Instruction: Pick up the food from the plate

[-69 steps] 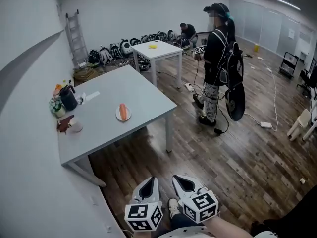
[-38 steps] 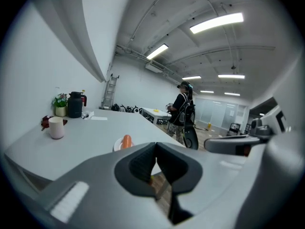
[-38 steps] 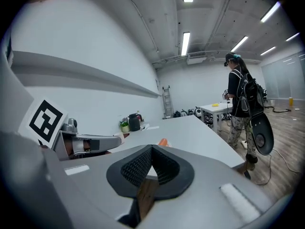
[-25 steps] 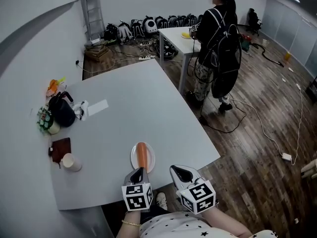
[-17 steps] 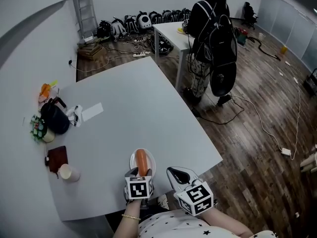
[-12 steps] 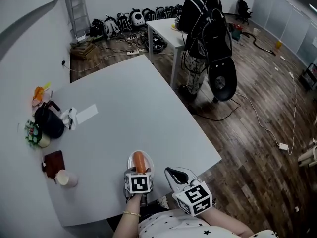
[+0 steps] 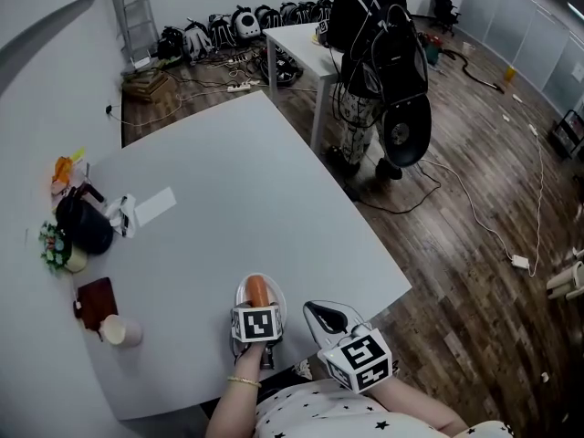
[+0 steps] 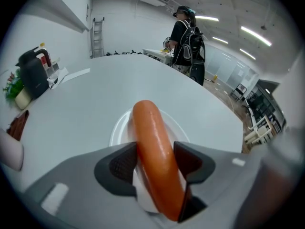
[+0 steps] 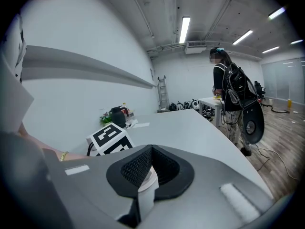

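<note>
Now, w/ left claw (image 8: 155, 152) just opened & straddling the sausage (image 8: 149, 128) on its white plate (image 8: 119, 129) near the surface (image 7: 239, 210) edge, squeeze gently mid-length so it won't roll; right claw (image 9: 151, 168) pinched together, empty.

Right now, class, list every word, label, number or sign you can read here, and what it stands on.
No readable words or numbers anywhere.
Left cube and right cube: black-and-white square codes, no letters.
White slip on the table: too small to read.
</note>
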### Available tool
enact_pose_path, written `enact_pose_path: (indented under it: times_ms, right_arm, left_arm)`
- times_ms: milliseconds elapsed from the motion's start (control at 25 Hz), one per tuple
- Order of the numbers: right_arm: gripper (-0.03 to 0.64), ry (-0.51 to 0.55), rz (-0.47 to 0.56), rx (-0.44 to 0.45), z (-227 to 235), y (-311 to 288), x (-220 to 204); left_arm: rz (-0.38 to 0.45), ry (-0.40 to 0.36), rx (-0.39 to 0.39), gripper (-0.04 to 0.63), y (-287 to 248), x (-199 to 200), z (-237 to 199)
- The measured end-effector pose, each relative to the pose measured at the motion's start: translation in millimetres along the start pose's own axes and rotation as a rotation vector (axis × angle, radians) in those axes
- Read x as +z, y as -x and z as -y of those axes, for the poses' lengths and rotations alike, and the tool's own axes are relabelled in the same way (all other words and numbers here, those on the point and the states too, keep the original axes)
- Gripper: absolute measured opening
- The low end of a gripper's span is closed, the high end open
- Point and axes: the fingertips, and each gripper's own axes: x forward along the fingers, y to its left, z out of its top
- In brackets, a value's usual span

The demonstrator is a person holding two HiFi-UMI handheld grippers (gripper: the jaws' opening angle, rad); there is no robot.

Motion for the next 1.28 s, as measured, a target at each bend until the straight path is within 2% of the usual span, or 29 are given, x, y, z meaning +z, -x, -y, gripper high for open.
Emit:
enact_pose_path:
  times_ms: [240, 480, 680, 920, 1120, 1280]
  right_arm:
    - [-0.002, 0.013, 0.009, 0.004, -3.2, -0.3, 1.7]
    - [-0.002, 0.015, 0.006, -0.001, -2.0, 3.6, -0.8]
    - [-0.002, 0.016, 0.009, -0.001, -3.2, 5.6, -4.4]
    - [-0.002, 0.014, 0.024, -0.009, 1.9, 6.2, -3.7]
    - [-0.002, -0.007, 0.041, -0.001, 6.5, 12.4, -4.7]
    - [-0.002, -0.019, 0.047, 0.014, 5.6, 13.0, -5.7]
  left_arm:
    - [0.004, 0.089, -0.034, 0.222, 2.1, -1.6, -3.8]
    - [0.031, 0.13, -0.097, 0.216, 12.9, -1.0, -1.7]
    - [0.155, 0.147, -0.179, 0.215, 44.1, 9.6, 10.9]
    - [0.36, 0.168, -0.262, 0.215, 100.8, 21.7, 29.8]
    - [0.483, 0.155, -0.27, 0.215, 142.5, 25.7, 42.3]
    - [0.534, 0.12, -0.253, 0.215, 156.6, 32.2, 47.6]
